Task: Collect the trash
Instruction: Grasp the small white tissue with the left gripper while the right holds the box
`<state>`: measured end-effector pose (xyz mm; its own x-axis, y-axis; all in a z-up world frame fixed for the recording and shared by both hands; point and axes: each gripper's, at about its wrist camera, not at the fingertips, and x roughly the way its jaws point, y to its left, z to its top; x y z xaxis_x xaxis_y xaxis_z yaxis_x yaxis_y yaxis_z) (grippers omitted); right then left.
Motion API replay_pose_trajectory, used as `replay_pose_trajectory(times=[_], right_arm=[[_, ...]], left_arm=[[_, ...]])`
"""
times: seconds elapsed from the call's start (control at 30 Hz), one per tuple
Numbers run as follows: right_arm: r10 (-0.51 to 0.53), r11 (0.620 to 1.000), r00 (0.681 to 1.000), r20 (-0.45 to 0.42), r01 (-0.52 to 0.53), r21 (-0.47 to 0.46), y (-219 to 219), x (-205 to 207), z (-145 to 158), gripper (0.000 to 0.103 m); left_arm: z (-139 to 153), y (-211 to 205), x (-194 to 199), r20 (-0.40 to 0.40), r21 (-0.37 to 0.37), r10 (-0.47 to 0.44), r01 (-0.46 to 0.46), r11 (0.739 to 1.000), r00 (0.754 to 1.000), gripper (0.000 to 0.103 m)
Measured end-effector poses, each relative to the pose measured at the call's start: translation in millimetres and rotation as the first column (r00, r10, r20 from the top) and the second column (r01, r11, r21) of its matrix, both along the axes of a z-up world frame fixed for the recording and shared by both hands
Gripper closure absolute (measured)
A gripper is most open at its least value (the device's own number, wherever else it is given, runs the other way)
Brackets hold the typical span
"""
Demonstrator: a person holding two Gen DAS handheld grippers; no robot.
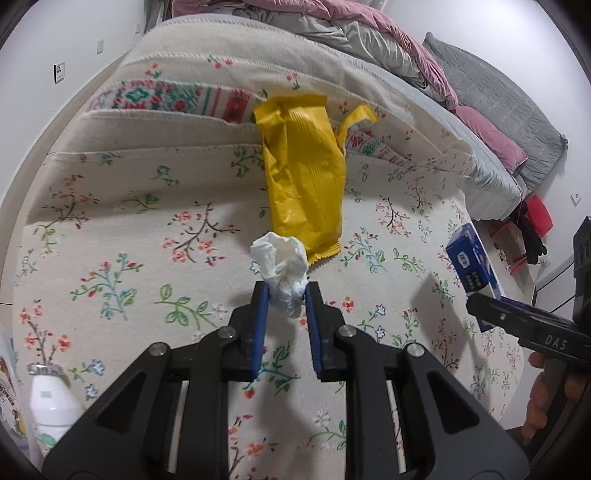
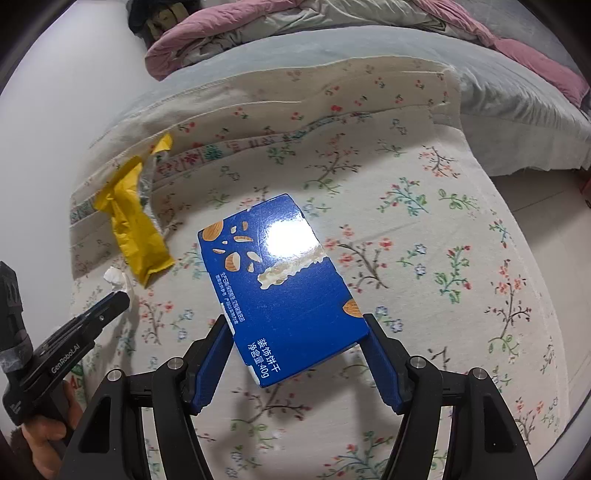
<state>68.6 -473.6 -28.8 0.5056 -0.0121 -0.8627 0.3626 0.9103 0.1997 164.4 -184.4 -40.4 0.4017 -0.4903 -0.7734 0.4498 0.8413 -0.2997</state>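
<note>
Left gripper clamped on a crumpled white tissue, held just above the floral cloth. Right gripper clamped on the near end of a blue box (almond print, glossy top), also lifted over the cloth. A yellow wrapper lies flat just beyond the tissue, its far end against the cloth's folded edge. A white bottle stands at the near left. Bedding is piled at the far side.

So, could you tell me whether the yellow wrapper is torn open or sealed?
Torn open: the yellow wrapper lies flat and crumpled on the floral cloth, a loose strip curling off its far end.
</note>
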Motion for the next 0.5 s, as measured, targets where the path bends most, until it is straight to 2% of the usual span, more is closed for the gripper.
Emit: replay_pose_trajectory(times=[0.5], right_arm=[[0.06, 0.998, 0.998, 0.038, -0.061, 0.032, 44.8, 11.3, 13.4, 0.033]], left_arm=[[29.0, 40.8, -8.3, 0.0, -0.049, 0.052, -0.052, 0.997, 0.999, 0.081]])
